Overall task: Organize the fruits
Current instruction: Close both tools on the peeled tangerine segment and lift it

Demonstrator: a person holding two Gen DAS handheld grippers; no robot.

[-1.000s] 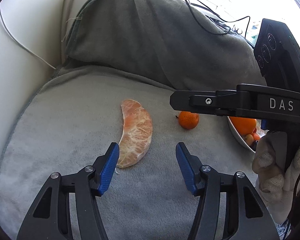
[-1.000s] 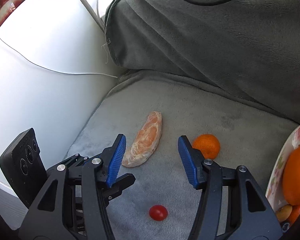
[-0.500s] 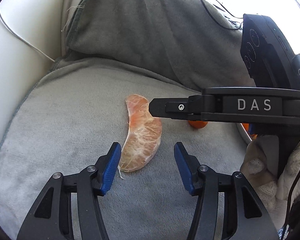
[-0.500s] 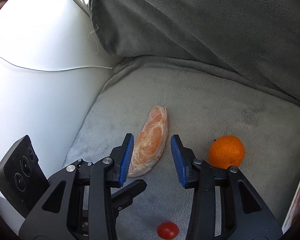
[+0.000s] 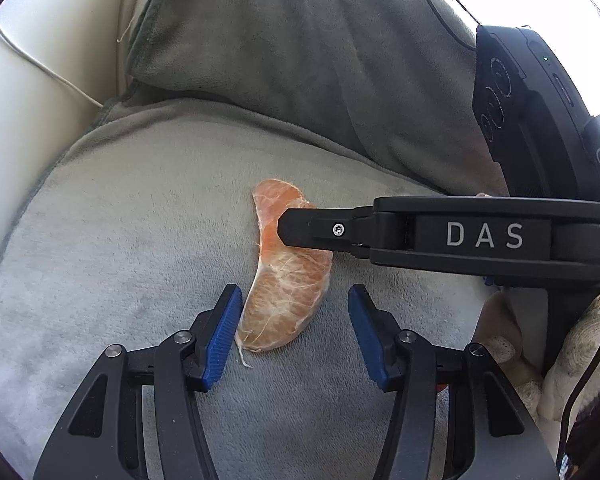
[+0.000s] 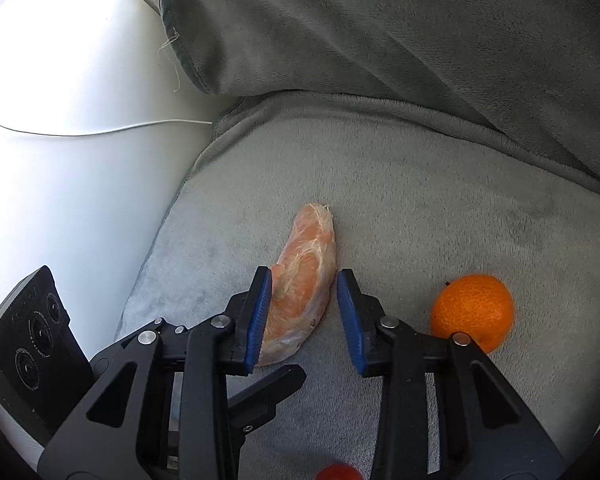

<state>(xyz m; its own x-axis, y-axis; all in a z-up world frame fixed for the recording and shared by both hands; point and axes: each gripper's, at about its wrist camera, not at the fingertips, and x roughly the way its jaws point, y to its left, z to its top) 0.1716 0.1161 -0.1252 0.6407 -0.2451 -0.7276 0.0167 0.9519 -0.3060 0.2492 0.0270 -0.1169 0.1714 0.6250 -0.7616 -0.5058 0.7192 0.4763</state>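
Grey plush blanket [image 6: 420, 184] over white sofa; both grippers' jaws apart around the peeled segment [image 6: 304, 292].

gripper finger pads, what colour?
Blue, ribbed pads on black arms. Clearest in the right wrist view, either side of the peeled citrus segment.

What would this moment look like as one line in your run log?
right gripper: open, straddling peeled citrus wedge | left gripper: open, beside wedge | small orange: on gray blanket
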